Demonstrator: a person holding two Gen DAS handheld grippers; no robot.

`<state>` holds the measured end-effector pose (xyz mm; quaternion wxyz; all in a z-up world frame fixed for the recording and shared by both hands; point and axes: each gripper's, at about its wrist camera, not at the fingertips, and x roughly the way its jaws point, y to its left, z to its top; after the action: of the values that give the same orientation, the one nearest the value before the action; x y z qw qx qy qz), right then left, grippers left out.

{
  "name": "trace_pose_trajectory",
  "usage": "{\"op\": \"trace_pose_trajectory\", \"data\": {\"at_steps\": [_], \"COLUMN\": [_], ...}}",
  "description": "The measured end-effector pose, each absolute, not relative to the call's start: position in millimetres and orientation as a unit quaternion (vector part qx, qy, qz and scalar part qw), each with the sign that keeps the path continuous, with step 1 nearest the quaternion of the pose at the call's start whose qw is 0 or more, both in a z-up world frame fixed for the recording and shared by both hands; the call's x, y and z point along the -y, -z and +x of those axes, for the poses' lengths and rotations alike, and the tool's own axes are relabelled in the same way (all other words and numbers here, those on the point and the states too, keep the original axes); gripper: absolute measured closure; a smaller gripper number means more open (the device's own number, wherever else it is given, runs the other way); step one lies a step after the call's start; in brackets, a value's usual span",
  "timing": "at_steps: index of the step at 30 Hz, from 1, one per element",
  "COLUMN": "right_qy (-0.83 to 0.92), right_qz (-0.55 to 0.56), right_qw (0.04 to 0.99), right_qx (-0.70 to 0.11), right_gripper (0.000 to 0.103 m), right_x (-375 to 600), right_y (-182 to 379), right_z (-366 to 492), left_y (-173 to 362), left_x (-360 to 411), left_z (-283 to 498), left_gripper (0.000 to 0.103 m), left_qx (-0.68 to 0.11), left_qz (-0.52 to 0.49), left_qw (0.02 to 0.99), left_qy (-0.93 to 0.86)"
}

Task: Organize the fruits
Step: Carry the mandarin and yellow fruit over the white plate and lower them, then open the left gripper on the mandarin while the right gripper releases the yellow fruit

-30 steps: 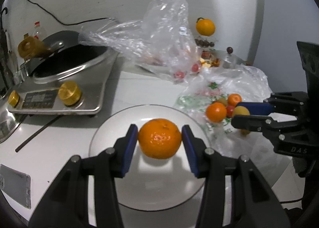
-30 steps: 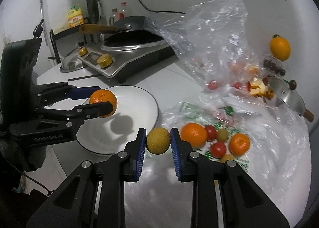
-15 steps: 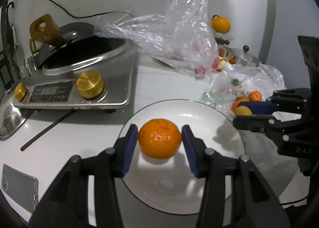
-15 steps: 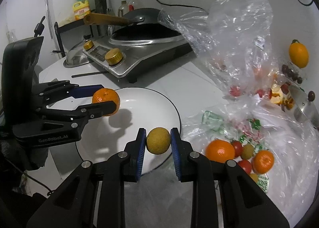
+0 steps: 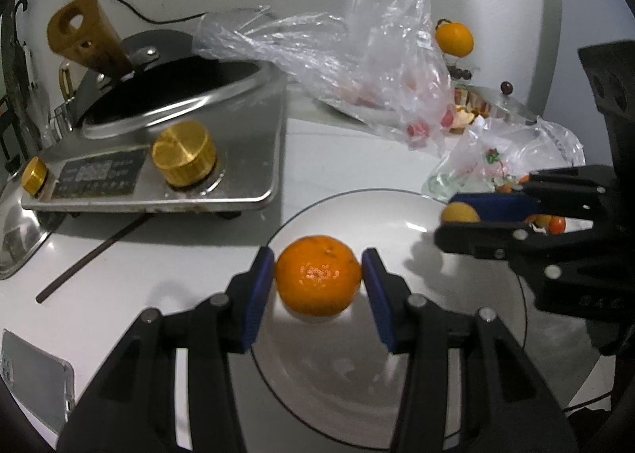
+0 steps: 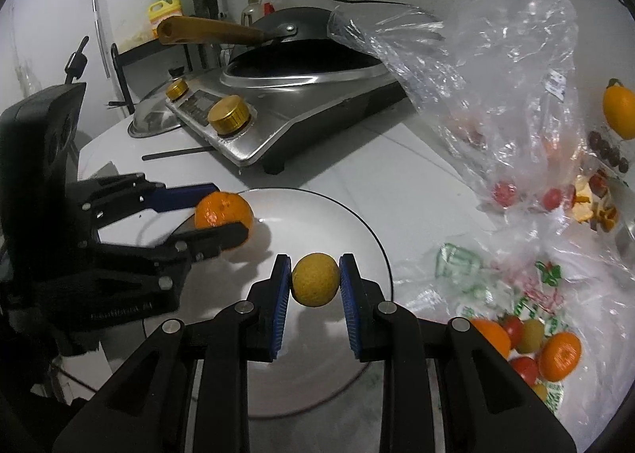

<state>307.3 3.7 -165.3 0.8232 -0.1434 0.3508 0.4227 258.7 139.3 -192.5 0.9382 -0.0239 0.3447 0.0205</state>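
Observation:
My left gripper (image 5: 317, 280) is shut on an orange mandarin (image 5: 317, 279) and holds it just above the left part of a white plate (image 5: 468, 354). In the right wrist view the same mandarin (image 6: 223, 214) shows at the left between the left gripper's fingers. My right gripper (image 6: 315, 284) is shut on a small yellow-brown round fruit (image 6: 315, 284) over the plate (image 6: 357, 231) near its right rim. That fruit (image 5: 459, 213) also peeks out at the right in the left wrist view. More oranges and small tomatoes (image 6: 528, 342) lie on a plastic bag at the lower right.
A steel induction cooker (image 5: 166, 167) with a black wok and wooden handle (image 6: 206, 30) stands behind the plate. A crumpled clear bag (image 6: 496, 68) with tomatoes rises at the right. A thin dark stick (image 5: 91, 254) and a pot lid (image 5: 16, 231) lie at the left.
Both grippers have carried their fruits leftward and a little lower, from beside the fruit bag to over the plate. Both grips are unchanged.

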Motion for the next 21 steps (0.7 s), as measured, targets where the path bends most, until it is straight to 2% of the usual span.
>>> {"op": "trace_pose_trajectory", "data": {"at_steps": [21], "right_qy": [-0.423], "right_qz": [-0.112], "right_qw": [0.81], "right_qx": [-0.391], "right_gripper": [0.076], "right_x": [-49.1], "right_y": [187.8], "right_z": [338.4], "left_y": [201.3], "left_x": [-141.5], "left_z": [263.9], "left_gripper": [0.054], "left_qx": [-0.35], "left_qz": [-0.031], "left_qw": [0.936], "left_qy": [-0.021]}}
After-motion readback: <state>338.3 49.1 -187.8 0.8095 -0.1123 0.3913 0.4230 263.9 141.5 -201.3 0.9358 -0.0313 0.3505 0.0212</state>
